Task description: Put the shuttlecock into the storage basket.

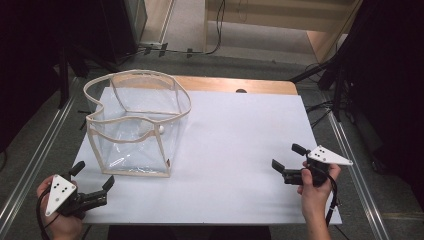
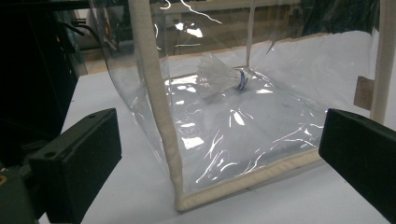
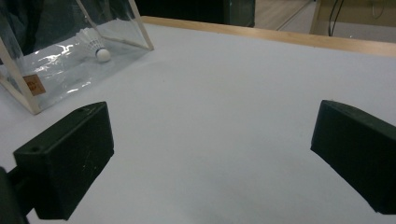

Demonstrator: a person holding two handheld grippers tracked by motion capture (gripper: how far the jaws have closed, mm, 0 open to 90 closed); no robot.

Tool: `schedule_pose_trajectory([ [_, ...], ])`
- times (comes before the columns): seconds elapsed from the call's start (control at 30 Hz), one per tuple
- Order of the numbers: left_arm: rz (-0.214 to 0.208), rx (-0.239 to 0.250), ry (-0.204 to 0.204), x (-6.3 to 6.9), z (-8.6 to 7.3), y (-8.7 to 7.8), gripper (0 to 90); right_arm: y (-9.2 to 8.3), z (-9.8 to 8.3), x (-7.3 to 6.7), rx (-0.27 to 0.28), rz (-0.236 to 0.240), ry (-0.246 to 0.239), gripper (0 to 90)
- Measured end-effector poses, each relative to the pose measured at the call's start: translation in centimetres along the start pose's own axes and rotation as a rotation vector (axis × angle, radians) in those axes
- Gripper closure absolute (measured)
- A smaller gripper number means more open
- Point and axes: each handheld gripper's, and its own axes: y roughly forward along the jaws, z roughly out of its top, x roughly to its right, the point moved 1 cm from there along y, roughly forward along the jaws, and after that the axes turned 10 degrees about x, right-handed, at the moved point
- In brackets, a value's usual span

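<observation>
Inside clear bag (image 1: 135,120), shuttlecock (image 2: 223,79), feathers blurred

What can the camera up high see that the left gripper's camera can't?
The high view alone takes in the person's two hands, the left gripper and right gripper, both open, the bag's open top rim, and the floor with cables beyond the table. The left gripper view alone gives the close detail: the shuttlecock's white feathers and blue band, and creases in the clear plastic. Both share the bag, the shuttlecock lying inside it, and the white table.
</observation>
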Motion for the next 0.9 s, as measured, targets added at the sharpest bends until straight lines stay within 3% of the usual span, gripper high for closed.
schedule_pose_trajectory([
  [0.37,0.001,0.000,0.001,0.0,0.0,0.0,0.0,-1.9,-2.4,1.0,-0.003,-0.032,0.031,0.0],
  [0.9,-0.001,0.003,-0.003,-0.1,0.0,0.0,0.0,-3.8,-4.1,2.5,-0.003,-0.055,0.019,0.0],
])
